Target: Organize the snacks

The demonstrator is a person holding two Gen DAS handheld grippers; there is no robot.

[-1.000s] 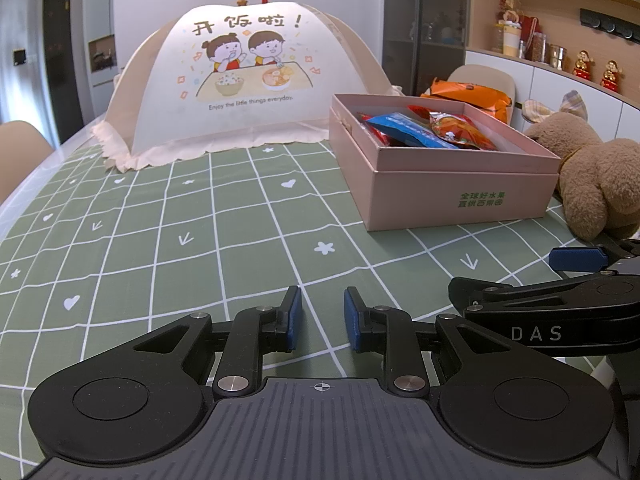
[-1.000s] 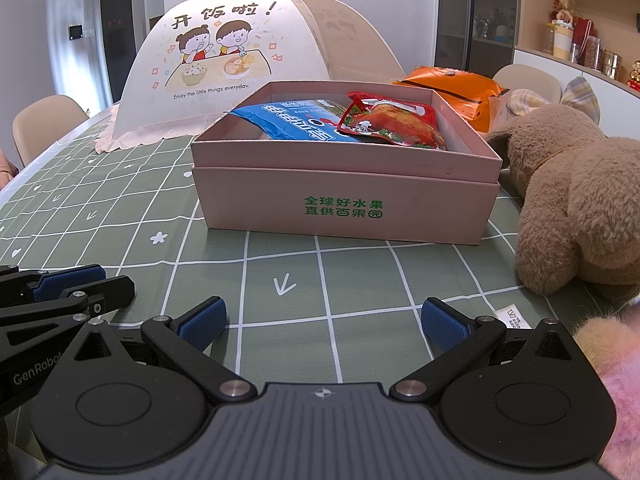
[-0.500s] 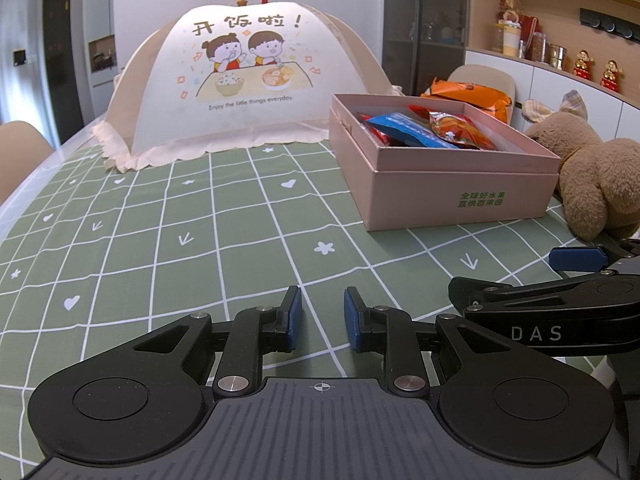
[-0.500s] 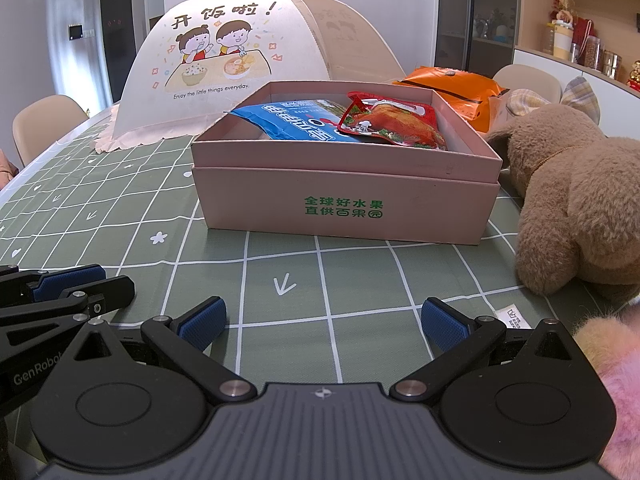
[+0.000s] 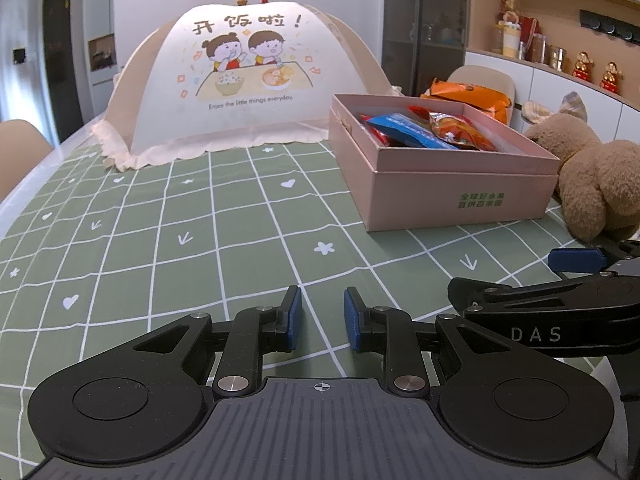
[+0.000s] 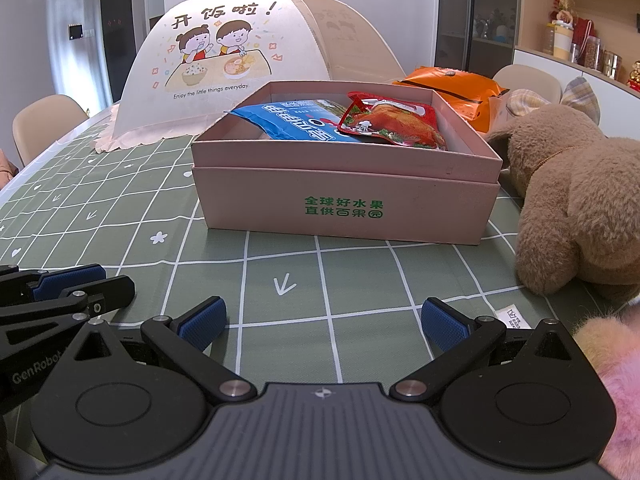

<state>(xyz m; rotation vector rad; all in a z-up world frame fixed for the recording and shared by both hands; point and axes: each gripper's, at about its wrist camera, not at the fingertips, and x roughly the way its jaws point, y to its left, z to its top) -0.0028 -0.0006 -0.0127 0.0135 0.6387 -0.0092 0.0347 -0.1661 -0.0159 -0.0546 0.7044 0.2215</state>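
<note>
A pink box [image 6: 340,210] stands on the green checked tablecloth and holds a blue snack bag [image 6: 296,122] and a red snack bag [image 6: 394,124]; the box also shows in the left wrist view [image 5: 460,196]. An orange snack bag [image 6: 452,86] lies behind the box. My right gripper [image 6: 322,318] is open and empty, low over the cloth in front of the box. My left gripper [image 5: 322,318] is empty with its jaws narrowly apart, left of the box. The right gripper's fingers [image 5: 576,260] show at the right of the left wrist view.
A mesh food cover [image 5: 244,88] stands at the back of the table. A brown teddy bear [image 6: 576,196] lies right of the box, with a pink plush [image 6: 616,360] nearer. Chairs stand at the left edge [image 6: 40,124]. Shelves line the right wall.
</note>
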